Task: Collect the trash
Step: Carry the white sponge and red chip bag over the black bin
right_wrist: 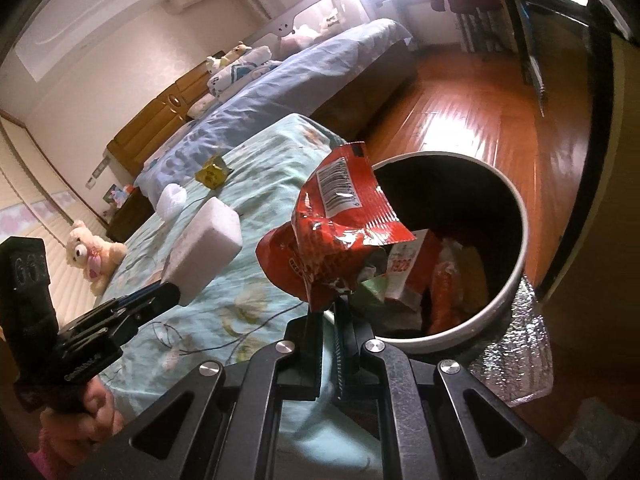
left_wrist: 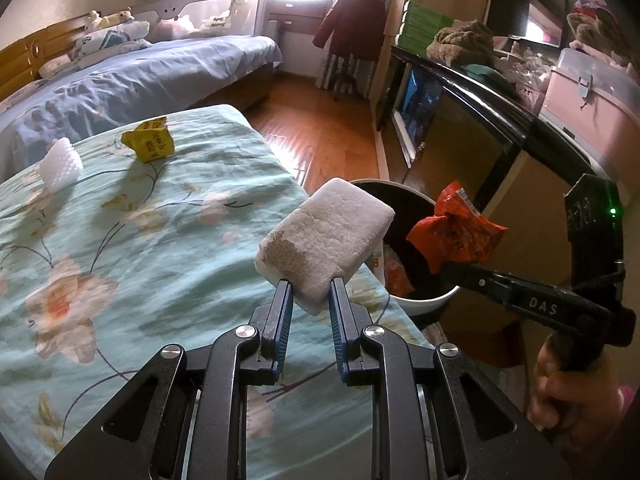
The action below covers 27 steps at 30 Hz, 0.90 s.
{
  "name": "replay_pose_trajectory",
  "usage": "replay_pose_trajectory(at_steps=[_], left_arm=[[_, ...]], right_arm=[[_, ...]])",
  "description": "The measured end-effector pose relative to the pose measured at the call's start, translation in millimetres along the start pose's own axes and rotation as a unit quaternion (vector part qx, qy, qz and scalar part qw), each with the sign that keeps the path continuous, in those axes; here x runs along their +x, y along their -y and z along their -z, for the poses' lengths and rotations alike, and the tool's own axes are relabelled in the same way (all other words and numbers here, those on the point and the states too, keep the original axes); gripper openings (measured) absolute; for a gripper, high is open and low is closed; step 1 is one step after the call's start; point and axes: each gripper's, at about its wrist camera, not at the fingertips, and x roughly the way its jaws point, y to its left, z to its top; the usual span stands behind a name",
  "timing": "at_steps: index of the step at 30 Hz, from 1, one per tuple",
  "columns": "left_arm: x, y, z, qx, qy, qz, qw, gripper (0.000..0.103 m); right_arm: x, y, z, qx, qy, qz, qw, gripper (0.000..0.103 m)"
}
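**Foam block and red wrapper held by the bin**

The left gripper (left_wrist: 311, 286) pinches a white foam block (left_wrist: 326, 238), grubby and brown-speckled on one corner, at centre frame over the floral bedspread (left_wrist: 120, 240). The right gripper (right_wrist: 328, 308), pressed together, clamps a crumpled red snack wrapper (right_wrist: 340, 224) with a barcode, beside the white-rimmed trash bin (right_wrist: 516, 276) holding litter. A yellow wrapper (left_wrist: 149, 143) lies upper left.

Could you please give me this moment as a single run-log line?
left gripper: shut on foam block | right gripper: shut on red wrapper | bin: beside both | yellow wrapper: on bed
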Motion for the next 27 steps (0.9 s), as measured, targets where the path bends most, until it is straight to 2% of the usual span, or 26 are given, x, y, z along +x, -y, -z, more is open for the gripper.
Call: replay_pose_trajectory(at_steps=[27], left_arm=[[28,38,-18,0.037,-0.018,0.02,0.9989,0.017]], right_arm=[[-3,41,-6,0.027,0.0,0.037,0.999,0.005]])
